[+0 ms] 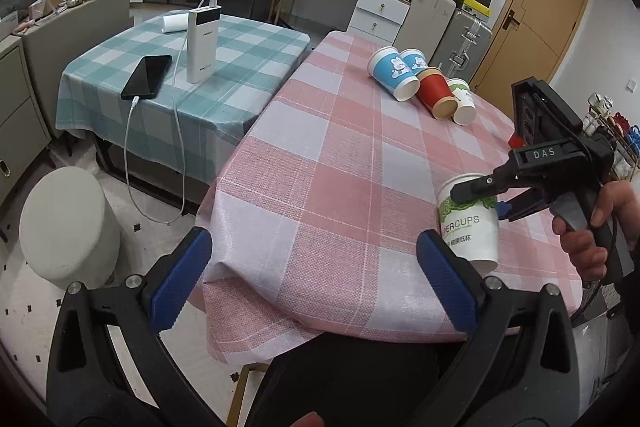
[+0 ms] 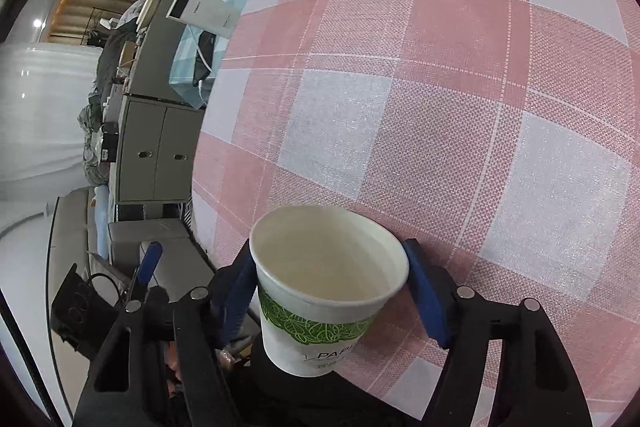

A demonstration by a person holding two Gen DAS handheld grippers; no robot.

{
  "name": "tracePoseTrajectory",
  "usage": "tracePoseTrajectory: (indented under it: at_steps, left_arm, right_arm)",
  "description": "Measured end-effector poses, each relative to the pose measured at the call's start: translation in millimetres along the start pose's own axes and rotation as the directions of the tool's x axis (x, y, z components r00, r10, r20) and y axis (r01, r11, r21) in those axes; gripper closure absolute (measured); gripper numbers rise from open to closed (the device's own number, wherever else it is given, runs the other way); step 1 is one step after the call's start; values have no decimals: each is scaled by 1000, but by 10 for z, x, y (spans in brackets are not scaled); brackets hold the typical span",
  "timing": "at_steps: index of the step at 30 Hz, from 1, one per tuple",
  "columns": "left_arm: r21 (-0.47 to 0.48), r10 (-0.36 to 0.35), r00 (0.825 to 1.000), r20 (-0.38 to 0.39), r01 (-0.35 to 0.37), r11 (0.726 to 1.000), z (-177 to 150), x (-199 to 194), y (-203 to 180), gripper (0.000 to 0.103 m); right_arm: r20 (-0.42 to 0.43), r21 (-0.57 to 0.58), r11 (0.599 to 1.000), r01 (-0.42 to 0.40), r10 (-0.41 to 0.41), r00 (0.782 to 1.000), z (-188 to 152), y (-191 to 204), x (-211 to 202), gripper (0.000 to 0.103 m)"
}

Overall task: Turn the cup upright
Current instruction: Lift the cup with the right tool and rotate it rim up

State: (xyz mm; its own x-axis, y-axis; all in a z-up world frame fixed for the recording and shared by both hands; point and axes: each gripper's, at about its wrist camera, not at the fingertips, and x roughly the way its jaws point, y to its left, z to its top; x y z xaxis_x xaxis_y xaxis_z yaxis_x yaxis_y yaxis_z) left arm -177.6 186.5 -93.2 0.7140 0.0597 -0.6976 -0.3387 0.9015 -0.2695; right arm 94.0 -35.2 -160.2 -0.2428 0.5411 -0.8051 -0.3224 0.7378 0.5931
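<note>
While upright, cup (image 2: 328,287) between hand-held gripper (image 2: 330,283) pads

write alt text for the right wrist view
The right tool grips a white paper cup with a green leaf band, mouth open toward the camera, over a pink checked tablecloth. Three more cups lie on their sides at the far edge.

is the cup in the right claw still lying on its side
No, the white cup stands upright on the pink tablecloth, mouth up, with the right claw shut around its upper wall.
</note>
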Motion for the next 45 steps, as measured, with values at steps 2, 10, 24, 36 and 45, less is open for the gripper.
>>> tracePoseTrajectory:
  at_steps: [2,10,24,36,45]
  left_arm:
    - [-6,2,1000,-2,-2,1000,15,37,14,1]
    - [10,-10,1000,-20,10,1000,55,127,-91,1]
    - [116,-101,995,14,98,988,772,501,-861,1]
    - [169,-142,986,-92,156,973,991,1144,-1532,1]
    - [200,-151,975,-162,182,963,867,1543,-1848,1]
  right_arm:
    - [18,-9,1000,-19,19,1000,-41,11,-74,34]
    - [154,-13,999,-45,46,987,-228,-190,-506,34]
    - [657,-123,971,207,-77,750,-810,-379,-1528,34]
    - [906,-15,757,653,-265,329,-1169,-239,-1517,34]
    - [907,61,581,812,-372,198,-1190,-310,-1335,34]
